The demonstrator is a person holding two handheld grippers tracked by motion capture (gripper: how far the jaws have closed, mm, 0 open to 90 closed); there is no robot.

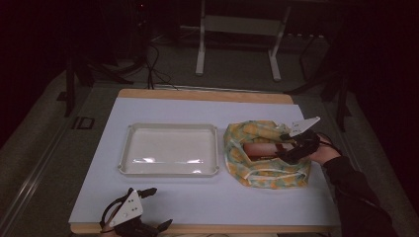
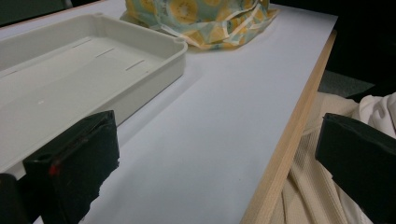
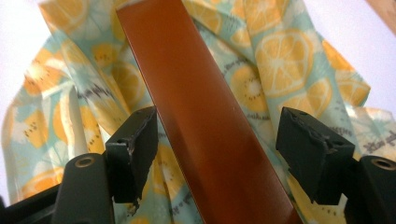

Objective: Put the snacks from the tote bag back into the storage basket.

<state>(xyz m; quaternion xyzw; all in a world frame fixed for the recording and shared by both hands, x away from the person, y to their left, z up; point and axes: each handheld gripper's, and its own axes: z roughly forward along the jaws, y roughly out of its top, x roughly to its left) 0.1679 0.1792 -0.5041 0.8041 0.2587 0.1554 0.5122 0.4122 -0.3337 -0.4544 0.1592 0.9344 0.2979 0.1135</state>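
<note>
A fruit-print cloth bag (image 1: pixel 267 154) lies open at the right of the white mat, with a long reddish-brown box (image 1: pixel 262 148) resting in it. My right gripper (image 1: pixel 289 146) is over the bag, open, its jaws standing on either side of the reddish-brown box (image 3: pixel 201 121) with a gap on each side. The orange-and-kiwi patterned bag (image 3: pixel 280 60) spreads beneath the box. My left gripper (image 1: pixel 155 207) rests open at the table's front left edge. Nothing lies between the left gripper's jaws (image 2: pixel 210 172); they frame bare mat and the table edge.
An empty white tray (image 1: pixel 169 149) sits mid-table, left of the bag; its corner (image 2: pixel 177 46) lies ahead of the left gripper. The wooden table edge (image 2: pixel 289 135) runs close to the person's cream clothing (image 2: pixel 317 186). Dark floor, cables and a white stand (image 1: pixel 237 34) lie beyond.
</note>
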